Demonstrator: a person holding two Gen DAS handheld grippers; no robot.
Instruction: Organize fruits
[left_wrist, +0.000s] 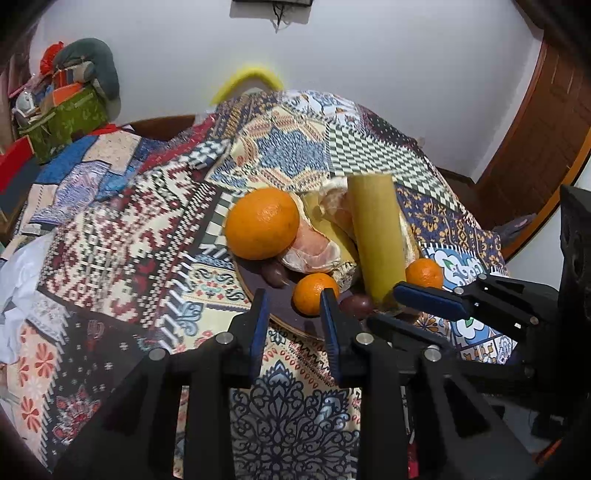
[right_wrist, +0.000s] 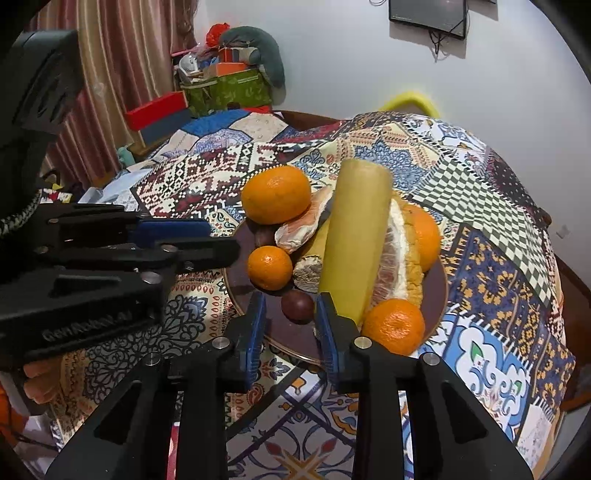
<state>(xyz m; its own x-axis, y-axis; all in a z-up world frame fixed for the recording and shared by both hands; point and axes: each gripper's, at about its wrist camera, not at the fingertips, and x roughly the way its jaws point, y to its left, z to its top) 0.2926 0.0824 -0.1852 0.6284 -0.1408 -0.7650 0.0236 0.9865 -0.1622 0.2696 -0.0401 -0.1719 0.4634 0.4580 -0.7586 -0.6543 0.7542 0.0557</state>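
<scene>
Fruit piled on a round plate (right_wrist: 437, 291)

Both grippers are held open and empty, the left gripper (left_wrist: 295, 321) and right gripper (right_wrist: 290, 325) just before the plate. A big orange (left_wrist: 262, 223), small oranges and a yellow stalk (right_wrist: 354, 240) are heaped there.

On my plate (right_wrist: 441, 291): one large orange (right_wrist: 276, 195), three small mandarins (right_wrist: 269, 267), two dark passion fruits (right_wrist: 297, 306), one long yellow-green cane stalk (right_wrist: 356, 236), and two peeled pomelo pieces (right_wrist: 397, 262). I hold two grippers.
</scene>
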